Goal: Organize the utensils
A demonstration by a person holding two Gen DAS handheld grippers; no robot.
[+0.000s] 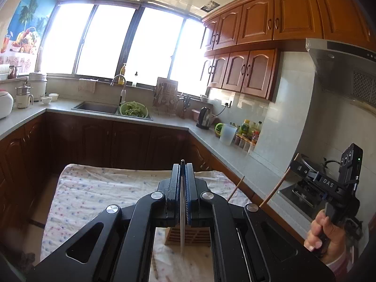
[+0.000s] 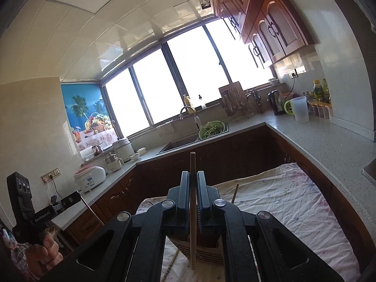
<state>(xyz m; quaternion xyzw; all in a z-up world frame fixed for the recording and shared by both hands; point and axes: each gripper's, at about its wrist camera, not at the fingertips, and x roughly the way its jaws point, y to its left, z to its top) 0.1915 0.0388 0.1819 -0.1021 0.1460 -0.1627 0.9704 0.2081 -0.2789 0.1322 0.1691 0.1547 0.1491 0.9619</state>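
Left wrist: left tongs (image 1: pixel 182 164) pinch a thin metal utensil (image 1: pixel 182 223), hanging upright above the wooden holder (image 1: pixel 188 236). Right wrist: right tongs (image 2: pixel 193 176) pinch a wooden chopstick (image 2: pixel 193 211), upright over the holder on the cloth-covered bench (image 2: pixel 293 202).

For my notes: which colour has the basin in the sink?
Green basin, holding leafy greens; clearest in the left wrist view.

wooden chopstick (image 2: pixel 193 223), slatted wooden holder (image 1: pixel 188 236), rumpled printed cloth (image 1: pixel 98 192).
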